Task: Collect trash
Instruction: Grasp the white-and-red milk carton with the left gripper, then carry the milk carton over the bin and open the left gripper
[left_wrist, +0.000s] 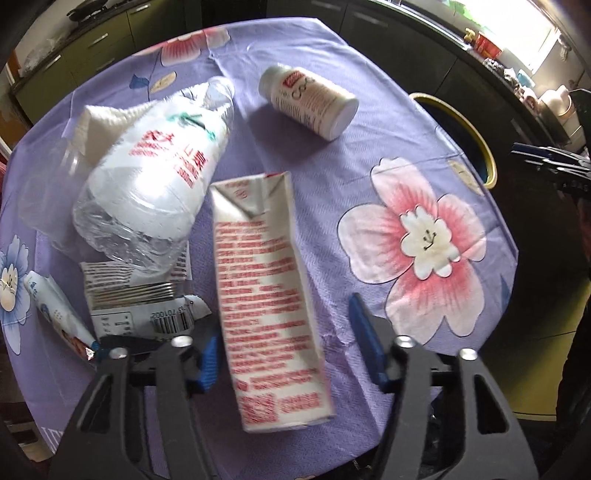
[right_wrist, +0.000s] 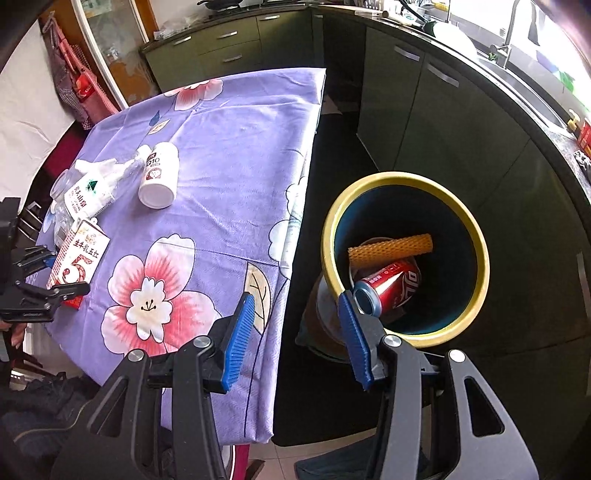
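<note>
A white and red milk carton (left_wrist: 269, 288) lies between the open fingers of my left gripper (left_wrist: 284, 354); the left pad is near it, the right pad is apart. The carton also shows in the right wrist view (right_wrist: 79, 258). A crushed clear water bottle (left_wrist: 155, 173), a white pill bottle (left_wrist: 308, 101), a paper towel (left_wrist: 107, 122), a flattened wrapper (left_wrist: 144, 306) and a small tube (left_wrist: 55, 314) lie on the purple flowered tablecloth (left_wrist: 369, 155). My right gripper (right_wrist: 295, 336) is open and empty above the gap between the table and the yellow-rimmed bin (right_wrist: 476, 236), which holds a red can (right_wrist: 391, 288) and an orange foam sleeve (right_wrist: 391, 249).
The bin stands on the dark floor right of the table edge (right_wrist: 295, 221). Dark kitchen cabinets (right_wrist: 424, 103) and a counter with a sink run behind and to the right. A clear plastic cup (left_wrist: 40, 192) lies left of the water bottle.
</note>
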